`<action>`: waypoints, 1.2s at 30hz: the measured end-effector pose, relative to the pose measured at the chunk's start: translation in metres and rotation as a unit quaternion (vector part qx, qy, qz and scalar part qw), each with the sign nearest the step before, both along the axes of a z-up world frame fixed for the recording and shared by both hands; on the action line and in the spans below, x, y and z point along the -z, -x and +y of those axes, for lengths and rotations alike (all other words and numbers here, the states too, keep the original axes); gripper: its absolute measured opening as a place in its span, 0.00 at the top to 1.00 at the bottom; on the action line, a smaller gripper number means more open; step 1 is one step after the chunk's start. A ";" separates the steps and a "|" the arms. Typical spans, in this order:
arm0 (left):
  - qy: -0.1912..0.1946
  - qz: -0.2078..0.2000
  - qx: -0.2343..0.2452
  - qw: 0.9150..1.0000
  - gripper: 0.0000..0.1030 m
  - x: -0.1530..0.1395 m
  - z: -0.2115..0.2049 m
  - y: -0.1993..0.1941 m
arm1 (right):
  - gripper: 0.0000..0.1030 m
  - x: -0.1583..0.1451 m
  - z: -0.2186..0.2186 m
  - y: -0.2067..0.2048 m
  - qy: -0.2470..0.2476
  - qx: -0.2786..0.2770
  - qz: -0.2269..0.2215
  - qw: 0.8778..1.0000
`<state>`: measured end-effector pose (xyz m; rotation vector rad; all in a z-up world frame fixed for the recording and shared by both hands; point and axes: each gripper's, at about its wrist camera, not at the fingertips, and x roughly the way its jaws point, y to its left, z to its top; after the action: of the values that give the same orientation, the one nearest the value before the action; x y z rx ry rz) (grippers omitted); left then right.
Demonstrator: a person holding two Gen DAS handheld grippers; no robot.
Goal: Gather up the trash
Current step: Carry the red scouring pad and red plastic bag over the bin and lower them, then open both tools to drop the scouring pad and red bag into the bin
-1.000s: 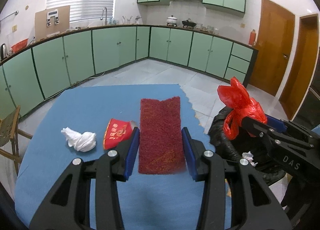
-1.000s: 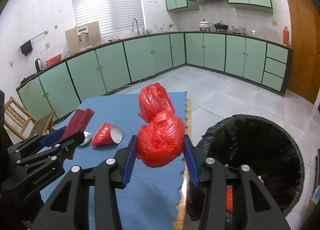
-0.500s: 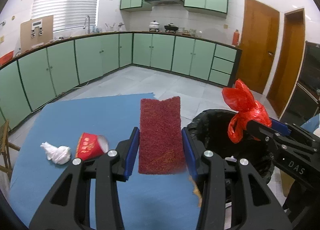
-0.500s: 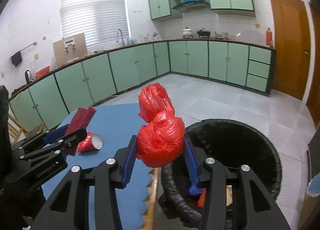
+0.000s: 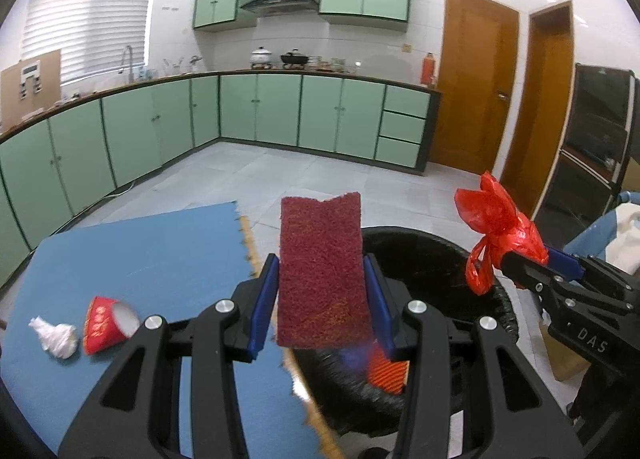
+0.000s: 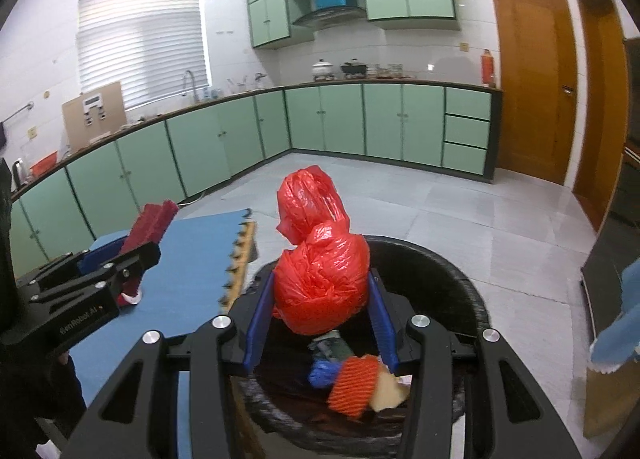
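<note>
So both grippers are loaded right now. The left gripper (image 5: 322,299) is clamped on a dark red fuzzy rectangular scrub pad (image 5: 322,271), sticking up between the blue pads. The right gripper (image 6: 320,309) is squeezing a crumpled red plastic bag (image 6: 320,279), knotted top poking up toward 12 o'clock.

The black-lined round trash bin (image 6: 460,279) sits right under the bag in the right wrist view, and there's already an orange mesh sleeve (image 6: 352,387) and other scraps at the bottom. In the left view the bin is at about 4 o'clock of the pad, so that one looks only partly over the rim.

My take: release the bag first since it's centred, then nudge the pad further over the opening before letting go, or it could catch the rim or land on the blue foam mat (image 5: 140,259).

A red paper cup (image 5: 108,323) and white crumpled tissue (image 5: 56,339) are lying on the mat at 8 o'clock, yet to be picked up.
</note>
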<state>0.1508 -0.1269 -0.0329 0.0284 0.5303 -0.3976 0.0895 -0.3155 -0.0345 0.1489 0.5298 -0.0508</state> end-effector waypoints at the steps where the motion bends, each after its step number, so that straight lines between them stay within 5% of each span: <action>1: -0.002 -0.002 0.005 1.000 0.61 0.001 -0.007 -0.001 | 0.56 0.002 -0.007 0.001 -0.001 0.004 0.001 1.000; 13: -0.004 0.008 0.047 0.999 0.61 0.030 -0.081 -0.029 | 0.56 0.025 -0.063 -0.006 0.006 0.045 0.021 0.999; 29: -0.039 0.044 0.065 0.996 0.58 0.072 -0.115 -0.073 | 0.53 0.080 -0.094 -0.042 -0.008 0.049 0.073 0.996; 32: -0.039 0.040 0.068 0.996 0.37 0.071 -0.116 -0.072 | 0.40 0.085 -0.094 -0.042 -0.001 0.054 0.078 0.995; 36: -0.033 0.038 0.068 0.996 0.33 0.067 -0.112 -0.071 | 0.20 0.086 -0.093 -0.040 0.007 0.068 0.082 0.994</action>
<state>0.2215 -0.2388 -0.0996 0.1143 0.6185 -0.5160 0.1297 -0.4085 -0.1205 0.1670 0.6824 -0.2012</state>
